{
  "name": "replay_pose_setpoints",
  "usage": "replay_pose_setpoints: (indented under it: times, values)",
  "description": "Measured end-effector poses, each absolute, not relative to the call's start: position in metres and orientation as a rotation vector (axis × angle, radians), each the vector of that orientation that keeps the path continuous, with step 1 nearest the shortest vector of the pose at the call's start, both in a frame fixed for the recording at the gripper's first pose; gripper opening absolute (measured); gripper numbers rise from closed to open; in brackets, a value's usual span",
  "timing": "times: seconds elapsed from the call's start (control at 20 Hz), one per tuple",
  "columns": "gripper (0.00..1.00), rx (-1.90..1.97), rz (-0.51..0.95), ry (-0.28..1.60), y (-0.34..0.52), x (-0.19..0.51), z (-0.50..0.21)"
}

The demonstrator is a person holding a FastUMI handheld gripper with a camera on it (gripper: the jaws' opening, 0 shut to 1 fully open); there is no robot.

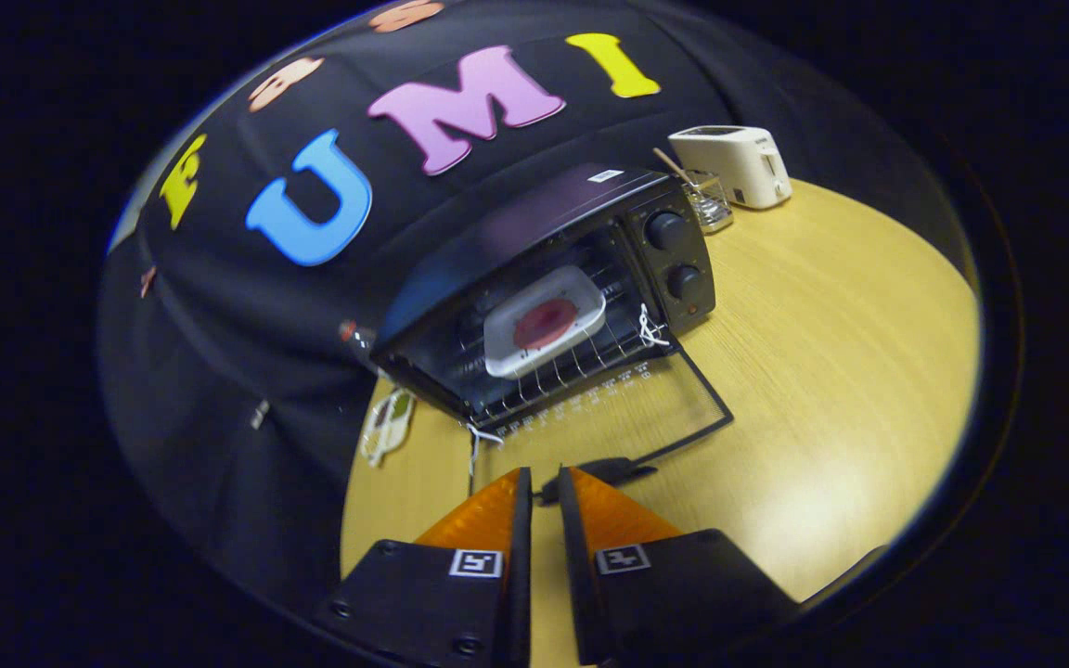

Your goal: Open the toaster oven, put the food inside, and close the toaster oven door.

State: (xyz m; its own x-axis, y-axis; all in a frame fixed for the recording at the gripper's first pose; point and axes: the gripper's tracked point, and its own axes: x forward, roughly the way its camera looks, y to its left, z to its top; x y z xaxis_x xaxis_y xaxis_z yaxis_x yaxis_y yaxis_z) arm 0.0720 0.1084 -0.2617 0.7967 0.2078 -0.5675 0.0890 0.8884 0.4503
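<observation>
A light wooden table (822, 306) stood against a black cloth wall. On it sat a black toaster oven (544, 278) with its glass door (609, 408) folded down flat. Inside, on the wire rack, rested a white tray (544, 320) holding a round reddish piece of food (544, 322). The gripper (544, 487) hovered at the door's handle (604, 471), fingers nearly together, gripping nothing. Beyond stood a white toaster (734, 165) and a small glass container (711, 199).

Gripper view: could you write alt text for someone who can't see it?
A black toaster oven stands on a wooden table with its glass door folded down flat, and a white tray of food sits on the rack inside. The gripper has its fingers nearly closed at the door's handle. A white toaster stands behind.
</observation>
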Motion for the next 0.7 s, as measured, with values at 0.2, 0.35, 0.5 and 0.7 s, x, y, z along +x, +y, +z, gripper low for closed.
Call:
replay_pose_setpoints:
  times: [0.2,0.35,0.5,0.7]
  values:
    - [0.65,0.234,0.154,0.705,0.127,0.05,-0.299]
    - [0.85,0.194,0.116,0.739,0.127,0.061,-0.321]
    - [0.99,0.18,0.06,0.823,0.123,0.072,-0.35]
    - [0.99,0.186,-0.002,0.866,0.116,0.089,-0.372]
